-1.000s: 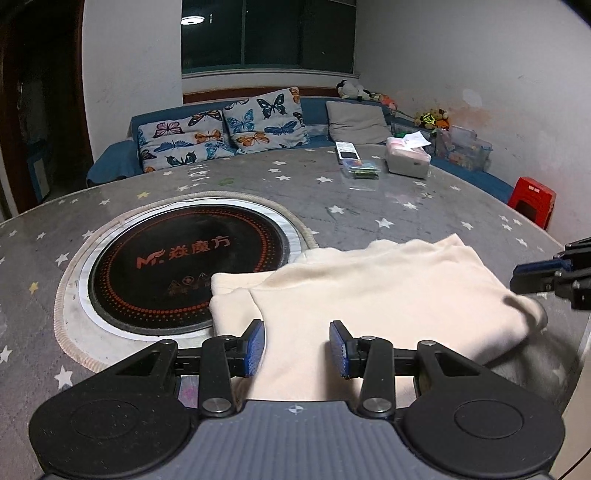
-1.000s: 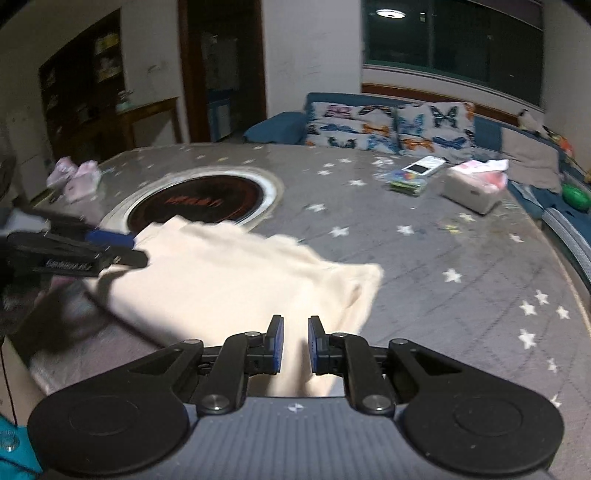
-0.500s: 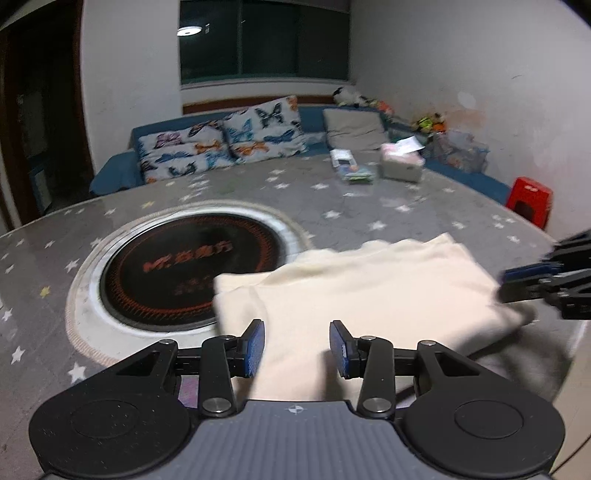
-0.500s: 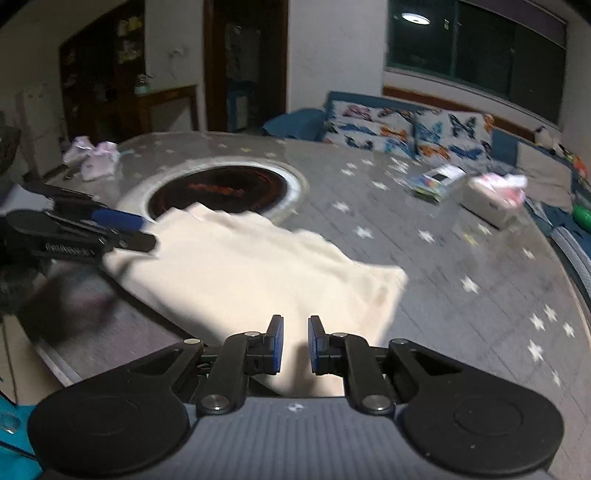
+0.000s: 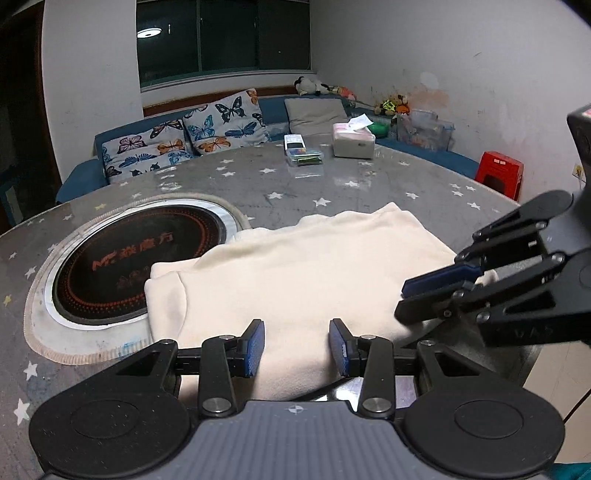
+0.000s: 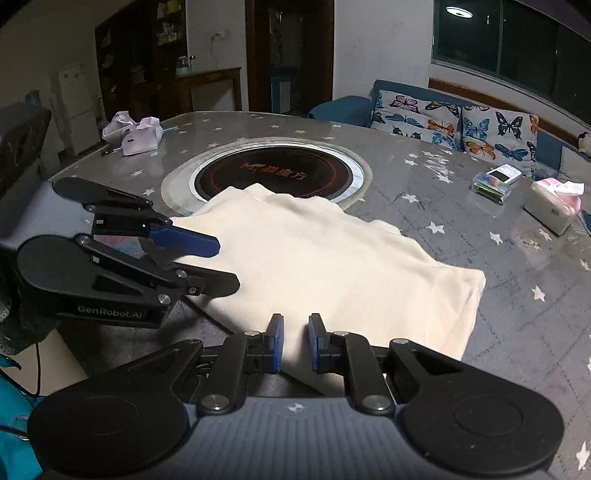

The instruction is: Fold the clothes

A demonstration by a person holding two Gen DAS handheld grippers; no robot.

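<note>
White plastered walls (image 5: 388, 44) enclose a dark night window (image 5: 221, 37) reflecting a round ceiling lamp (image 5: 149, 33). Below runs a blue sofa (image 5: 85, 177) with butterfly-print cushions (image 5: 225, 123); a red plastic stool (image 5: 500, 177) stands right, dark wooden shelving (image 6: 177, 55) left.

Plain cream fleece garment (image 5: 303, 273) on a grey round table (image 5: 280, 184) scattered with small white stars, beside a black round hob disc (image 5: 147, 254) ringed in orange dots, lettered in orange. Bright blue pads (image 5: 255, 347) on matt black gripper fingers. White cushions (image 6: 458, 122) printed with blue, orange and black butterflies on a dark blue sofa (image 5: 85, 173); red plastic stool (image 5: 500, 175) past the right edge.
</note>
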